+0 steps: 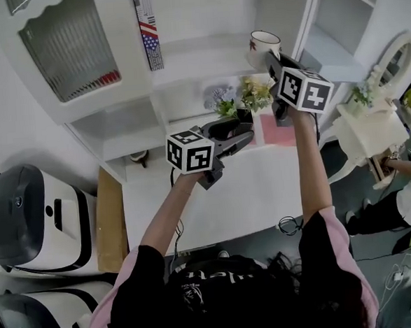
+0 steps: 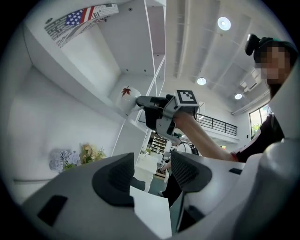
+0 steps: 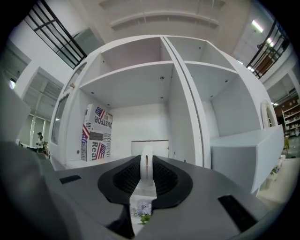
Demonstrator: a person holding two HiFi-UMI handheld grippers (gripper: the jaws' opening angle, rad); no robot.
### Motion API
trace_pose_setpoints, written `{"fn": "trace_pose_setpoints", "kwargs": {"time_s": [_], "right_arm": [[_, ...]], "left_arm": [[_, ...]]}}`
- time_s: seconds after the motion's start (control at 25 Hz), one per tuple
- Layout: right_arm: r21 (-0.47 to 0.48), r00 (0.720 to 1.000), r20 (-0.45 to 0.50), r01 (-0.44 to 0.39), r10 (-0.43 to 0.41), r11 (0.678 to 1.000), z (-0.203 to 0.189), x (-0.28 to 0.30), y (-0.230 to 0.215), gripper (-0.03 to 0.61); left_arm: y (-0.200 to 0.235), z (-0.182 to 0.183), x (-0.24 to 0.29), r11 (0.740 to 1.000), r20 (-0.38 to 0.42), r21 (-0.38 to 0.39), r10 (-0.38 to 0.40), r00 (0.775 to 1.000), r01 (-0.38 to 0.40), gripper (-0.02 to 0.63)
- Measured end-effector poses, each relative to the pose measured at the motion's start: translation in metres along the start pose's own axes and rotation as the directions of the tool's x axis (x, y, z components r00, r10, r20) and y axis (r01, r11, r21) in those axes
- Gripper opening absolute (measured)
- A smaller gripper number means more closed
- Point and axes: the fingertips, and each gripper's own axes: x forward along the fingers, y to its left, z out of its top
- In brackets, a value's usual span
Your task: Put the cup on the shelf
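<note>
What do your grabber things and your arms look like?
The left gripper and right gripper are grey, with black ribbed pads inside the jaws, and each carries a white cube with black square markers. The person wears pink sleeves and a black top.

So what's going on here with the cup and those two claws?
A person works two handheld grippers. The right claw is shut on the handle of a white cup, holding it up at the open shelf near a flag-printed box. The left claw is open and empty, hanging over the white table. Whether the cup rests on the shelf yet isn't clear.
</note>
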Motion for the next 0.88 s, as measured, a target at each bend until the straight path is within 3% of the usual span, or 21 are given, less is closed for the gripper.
{"fn": "trace_pose_setpoints", "kwargs": {"time_s": [0.16, 0.4, 0.56, 0.88], "right_arm": [[-0.021, 1.0, -0.011, 0.014, -0.014, 1.0, -0.001, 0.017, -0.003, 0.084], [-0.025, 0.999, -0.045, 0.022, -0.023, 0.999, -0.001, 0.043, -0.011, 0.084], [-0.027, 0.996, -0.073, 0.04, -0.042, 0.999, -0.003, 0.059, -0.018, 0.084], [-0.033, 0.991, -0.112, 0.071, -0.074, 0.997, -0.003, 0.075, -0.023, 0.084]], "left_arm": [[0.0, -0.007, -0.013, 1.0, 0.022, -0.025, 0.014, 1.0, -0.013, 0.25], [-0.011, -0.015, -0.035, 0.999, 0.038, 0.01, 0.047, 0.998, -0.047, 0.247], [-0.016, -0.023, -0.043, 0.998, 0.066, -0.04, 0.047, 0.997, -0.045, 0.242], [-0.024, -0.045, -0.057, 0.996, 0.037, -0.075, 0.051, 0.998, -0.048, 0.241]]}}
